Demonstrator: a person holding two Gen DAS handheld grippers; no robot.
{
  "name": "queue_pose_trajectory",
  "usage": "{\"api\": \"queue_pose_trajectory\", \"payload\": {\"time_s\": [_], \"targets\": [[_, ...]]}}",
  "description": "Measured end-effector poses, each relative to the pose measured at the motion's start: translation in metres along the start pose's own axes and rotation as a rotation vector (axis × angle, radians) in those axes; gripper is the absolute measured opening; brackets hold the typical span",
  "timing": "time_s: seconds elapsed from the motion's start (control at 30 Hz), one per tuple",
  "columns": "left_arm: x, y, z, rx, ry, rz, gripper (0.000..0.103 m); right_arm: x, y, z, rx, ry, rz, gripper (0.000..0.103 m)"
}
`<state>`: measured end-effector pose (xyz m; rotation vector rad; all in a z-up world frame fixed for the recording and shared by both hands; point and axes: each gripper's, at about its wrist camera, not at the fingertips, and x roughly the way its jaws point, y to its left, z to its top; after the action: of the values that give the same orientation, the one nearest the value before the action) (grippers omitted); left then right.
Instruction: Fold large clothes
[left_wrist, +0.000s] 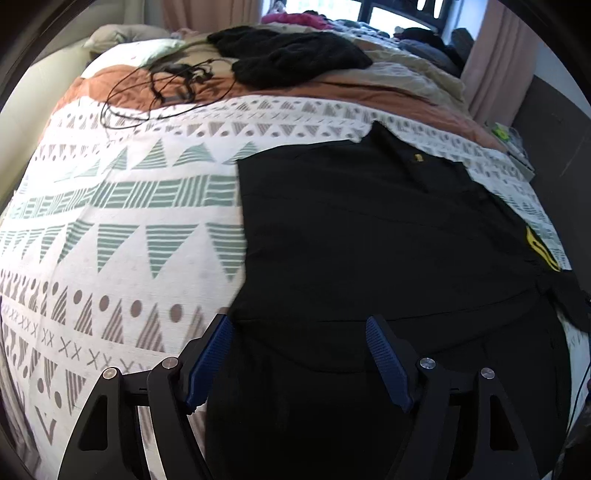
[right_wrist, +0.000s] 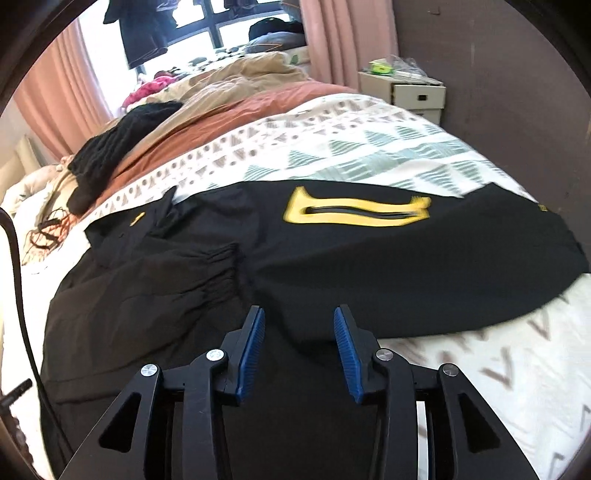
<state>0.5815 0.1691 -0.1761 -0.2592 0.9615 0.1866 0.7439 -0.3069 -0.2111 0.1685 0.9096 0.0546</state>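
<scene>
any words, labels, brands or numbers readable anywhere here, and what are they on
No text can be read.
Yellow emblem on the black garment: a blurred graphic, no letters legible.
Small yellow tag near its collar: too small to read.
Small mark by the garment's far edge: too small to read.

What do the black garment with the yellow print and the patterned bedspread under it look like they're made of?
Black garment: thin, matte woven fabric, probably synthetic; it lies flat with soft gathers at one edge. Its yellow print looks like a flat printed layer. Patterned bedspread: soft, matte cloth, likely cotton, with dull printed shapes.
</scene>
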Motion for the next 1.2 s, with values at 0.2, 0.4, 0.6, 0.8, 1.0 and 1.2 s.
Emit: {"api": "queue_pose_trajectory", "payload": {"time_s": [0.2, 0.4, 0.6, 0.8, 1.0, 1.2], "targets": [[-0.020, -0.051, -0.005, 0.031, -0.031, -0.059, 0.076, -0.023, -0.055, -0.005, 0.088, -0.006, -0.012, 0.048], [-0.033, -0.093, -0.015, 0.041, -0.049, -0.094, 0.076, -0.037, -0.102, -0.012, 0.152, -0.014, -0.031, 0.051], [-0.030, -0.115, -0.022, 0.017, -0.066, -0.101, 0.076, -0.033, -0.144, -0.018, 0.225, -0.017, -0.033, 0.051], [-0.010, -0.115, -0.030, -0.015, -0.076, -0.088, 0.076, -0.011, -0.177, -0.019, 0.301, -0.021, -0.038, 0.051], [0.006, -0.102, -0.035, -0.029, -0.057, -0.071, 0.076, 0.015, -0.211, -0.017, 0.425, -0.040, -0.054, 0.051], [0.017, -0.074, -0.034, -0.127, -0.036, -0.049, 0.076, 0.034, -0.230, -0.015, 0.495, -0.062, -0.098, 0.051]]}}
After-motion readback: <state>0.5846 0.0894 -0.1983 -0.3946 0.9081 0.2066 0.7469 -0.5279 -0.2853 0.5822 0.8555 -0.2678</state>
